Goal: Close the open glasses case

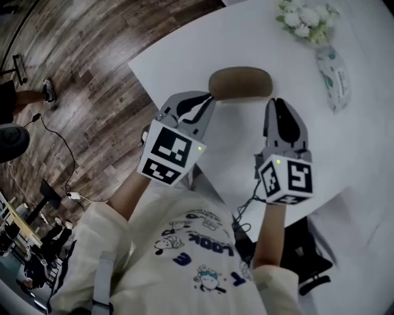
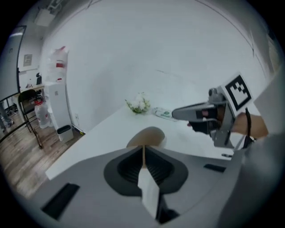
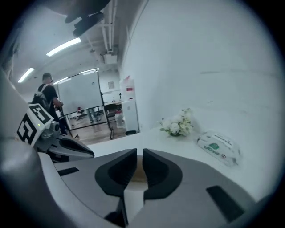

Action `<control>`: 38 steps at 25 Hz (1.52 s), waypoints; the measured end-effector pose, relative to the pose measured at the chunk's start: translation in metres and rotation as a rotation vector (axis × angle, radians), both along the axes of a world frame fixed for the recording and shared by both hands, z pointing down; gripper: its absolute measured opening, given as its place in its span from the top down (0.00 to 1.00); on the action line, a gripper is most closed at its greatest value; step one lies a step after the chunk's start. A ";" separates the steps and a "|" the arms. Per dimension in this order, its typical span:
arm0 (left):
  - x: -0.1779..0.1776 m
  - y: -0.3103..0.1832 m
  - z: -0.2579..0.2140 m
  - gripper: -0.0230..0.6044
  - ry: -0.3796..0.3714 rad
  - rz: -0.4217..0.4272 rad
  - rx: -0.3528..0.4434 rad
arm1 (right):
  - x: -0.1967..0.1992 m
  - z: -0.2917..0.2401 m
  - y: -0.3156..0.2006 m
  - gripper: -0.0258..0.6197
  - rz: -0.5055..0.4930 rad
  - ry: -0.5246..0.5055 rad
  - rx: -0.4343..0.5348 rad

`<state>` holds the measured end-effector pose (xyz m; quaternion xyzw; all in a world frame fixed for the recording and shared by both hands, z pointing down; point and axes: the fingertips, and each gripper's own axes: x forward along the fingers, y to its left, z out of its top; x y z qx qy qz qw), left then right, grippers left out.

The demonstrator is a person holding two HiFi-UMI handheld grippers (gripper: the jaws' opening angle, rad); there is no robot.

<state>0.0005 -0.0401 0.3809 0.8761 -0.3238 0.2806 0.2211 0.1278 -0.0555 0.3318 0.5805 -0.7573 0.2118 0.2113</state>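
The brown oval glasses case (image 1: 240,83) lies on the white table (image 1: 345,141), and from above it reads as one rounded shape with its lid down. Both grippers hover above the table on the near side of the case, apart from it. My left gripper (image 1: 208,98) is at the case's near left end, its jaws together with nothing in them. The left gripper view has the case (image 2: 147,136) just past that gripper's (image 2: 143,151) tips. My right gripper (image 1: 278,104) is off the case's near right end. Only a narrow slit parts its (image 3: 142,156) jaws, and they hold nothing.
White flowers (image 1: 305,18) and a packet of wipes (image 1: 332,77) sit at the table's far right. The table's edge runs diagonally on the left above wooden floor (image 1: 92,74). A black bag (image 1: 308,252) lies by my right side. People stand far off in the room.
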 end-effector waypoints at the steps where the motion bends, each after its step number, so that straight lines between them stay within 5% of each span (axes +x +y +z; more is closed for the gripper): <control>1: 0.002 -0.004 -0.012 0.94 0.017 -0.022 0.030 | 0.002 -0.001 0.005 0.91 0.049 -0.023 0.011; 5: 0.019 -0.011 -0.056 0.96 0.070 -0.069 0.138 | 0.005 -0.015 0.019 0.95 0.154 -0.069 0.062; 13: 0.025 -0.009 -0.107 0.96 0.078 -0.129 0.245 | -0.004 -0.063 0.034 0.95 0.208 -0.067 0.181; 38: 0.014 -0.008 -0.152 0.96 0.075 -0.227 0.338 | 0.009 -0.103 0.040 0.96 0.232 -0.070 0.273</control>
